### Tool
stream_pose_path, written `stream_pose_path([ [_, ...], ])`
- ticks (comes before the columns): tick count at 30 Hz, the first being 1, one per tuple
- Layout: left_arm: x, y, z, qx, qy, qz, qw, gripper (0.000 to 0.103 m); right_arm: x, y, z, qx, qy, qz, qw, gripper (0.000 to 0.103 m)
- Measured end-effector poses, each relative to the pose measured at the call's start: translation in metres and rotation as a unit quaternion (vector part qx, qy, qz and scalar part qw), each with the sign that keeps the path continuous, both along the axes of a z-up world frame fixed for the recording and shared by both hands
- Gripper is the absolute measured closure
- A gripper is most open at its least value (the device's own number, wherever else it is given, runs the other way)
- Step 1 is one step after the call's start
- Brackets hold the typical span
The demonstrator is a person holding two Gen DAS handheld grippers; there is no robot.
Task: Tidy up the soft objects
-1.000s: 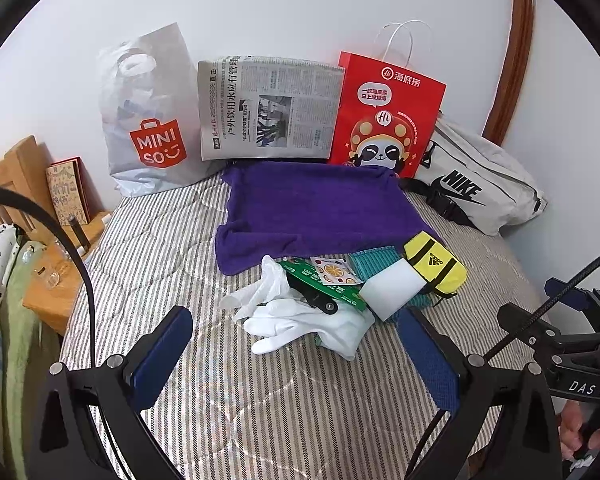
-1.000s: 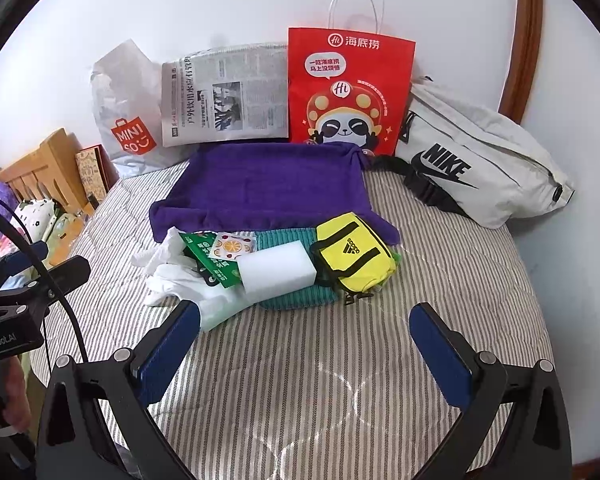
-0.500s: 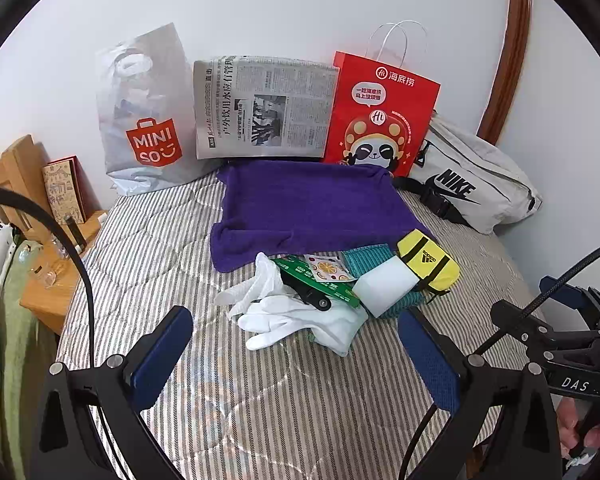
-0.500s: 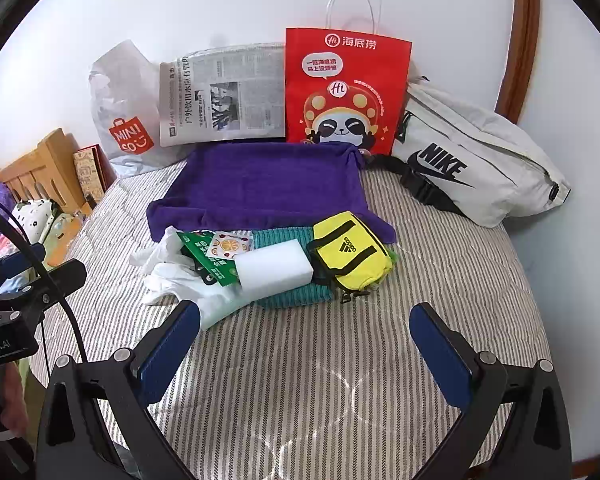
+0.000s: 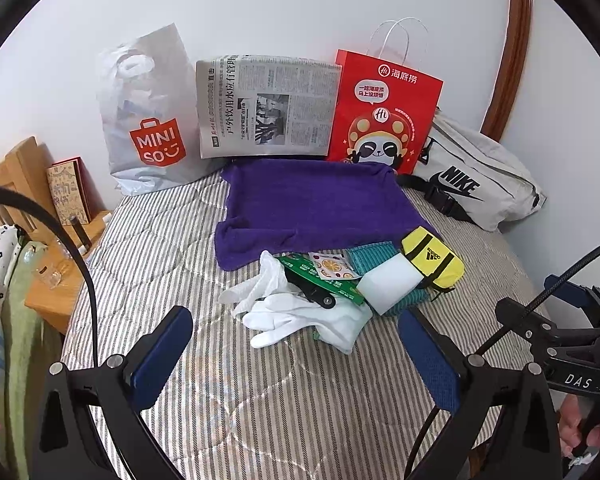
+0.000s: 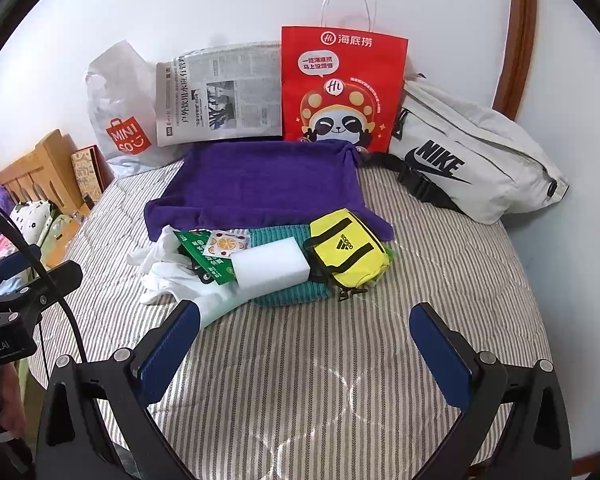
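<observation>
Lay spread ahead of both claws: purple towel (image 6: 256, 188). Heaped nearer, unsorted: gloves (image 5: 300, 312), teal cloth (image 6: 292, 292), yellow pouch (image 6: 350, 250), sponge (image 6: 270, 268). Hovered apart, empty: left claw (image 5: 296, 356), right claw (image 6: 304, 352). Seemingly nothing organized yet.

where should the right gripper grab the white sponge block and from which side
Across its short width, coming from above with the right gripper. The white sponge block lies flat on the teal cloth, its long sides free, while the green packet crowds one end and the yellow pouch the other.
</observation>
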State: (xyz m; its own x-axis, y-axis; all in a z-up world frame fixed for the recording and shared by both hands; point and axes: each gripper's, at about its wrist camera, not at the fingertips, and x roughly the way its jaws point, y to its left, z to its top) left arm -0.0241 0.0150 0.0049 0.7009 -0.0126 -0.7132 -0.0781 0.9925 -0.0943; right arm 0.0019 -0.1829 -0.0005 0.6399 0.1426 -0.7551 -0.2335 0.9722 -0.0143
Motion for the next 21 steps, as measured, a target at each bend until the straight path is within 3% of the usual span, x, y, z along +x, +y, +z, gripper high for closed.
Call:
stream_pose_path([
  [21, -0.0030, -0.0015, -0.0006, -0.001, 0.001, 0.004, 1.0000, 0.000, 0.0007, -0.0026, -0.0013, 0.009, 0.001, -0.006, 1.000, 0.000],
])
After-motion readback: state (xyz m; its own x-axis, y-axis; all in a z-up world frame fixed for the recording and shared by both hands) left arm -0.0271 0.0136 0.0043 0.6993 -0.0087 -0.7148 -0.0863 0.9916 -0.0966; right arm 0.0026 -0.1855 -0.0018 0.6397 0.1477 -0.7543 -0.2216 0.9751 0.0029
